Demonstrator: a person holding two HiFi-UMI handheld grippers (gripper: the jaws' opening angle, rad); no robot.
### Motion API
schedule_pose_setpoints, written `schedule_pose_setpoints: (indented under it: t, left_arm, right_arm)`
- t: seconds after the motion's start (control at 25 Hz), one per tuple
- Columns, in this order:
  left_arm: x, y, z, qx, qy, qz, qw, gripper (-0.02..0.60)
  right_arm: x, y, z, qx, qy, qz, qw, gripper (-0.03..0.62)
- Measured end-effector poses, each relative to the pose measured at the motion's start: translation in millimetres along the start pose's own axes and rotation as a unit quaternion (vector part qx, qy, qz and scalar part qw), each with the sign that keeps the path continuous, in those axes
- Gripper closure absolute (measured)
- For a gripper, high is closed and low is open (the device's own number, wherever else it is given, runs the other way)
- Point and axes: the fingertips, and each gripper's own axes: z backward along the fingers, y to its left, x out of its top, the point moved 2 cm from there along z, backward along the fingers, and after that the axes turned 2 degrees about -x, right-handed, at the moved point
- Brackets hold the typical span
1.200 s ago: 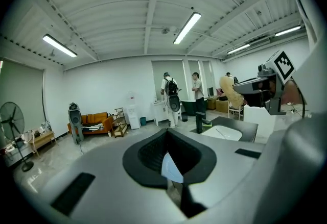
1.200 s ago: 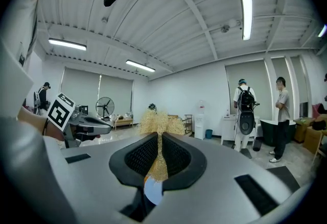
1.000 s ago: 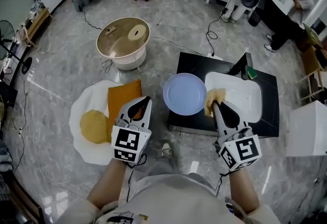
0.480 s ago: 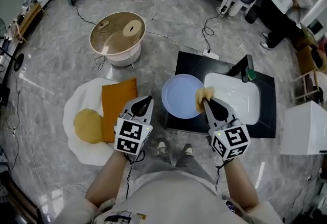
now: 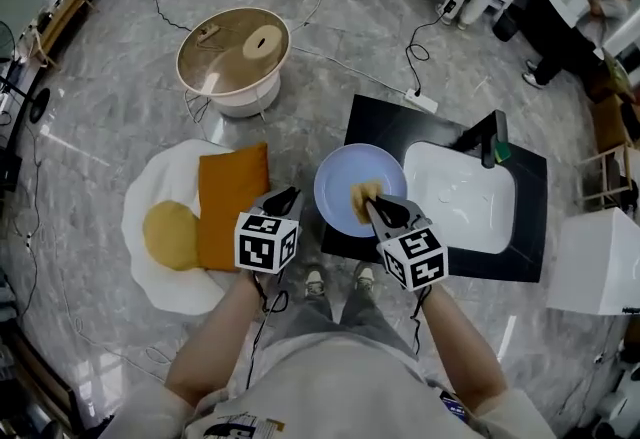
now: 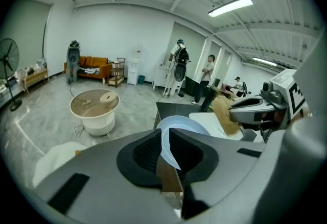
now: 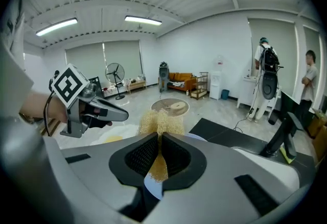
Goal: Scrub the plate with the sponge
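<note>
Smooth glossy plate, coarse fibrous sponge, polished stone-look floor

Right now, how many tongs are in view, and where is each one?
2. The left tongs hover left of the plate, jaws just opening, nothing between them. The right tongs are over the plate, shut on the sponge. None seems hidden.
</note>
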Motion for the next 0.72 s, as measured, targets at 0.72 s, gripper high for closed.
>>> schedule_pose_setpoints:
  t: [0.72]
  left_arm:
    - [-98,11,-103,-0.01,0.139,0.159,0.9774,0.448]
  right_arm:
    - [-106,10,-112,0.081,0.163,0.085,0.98,0.545]
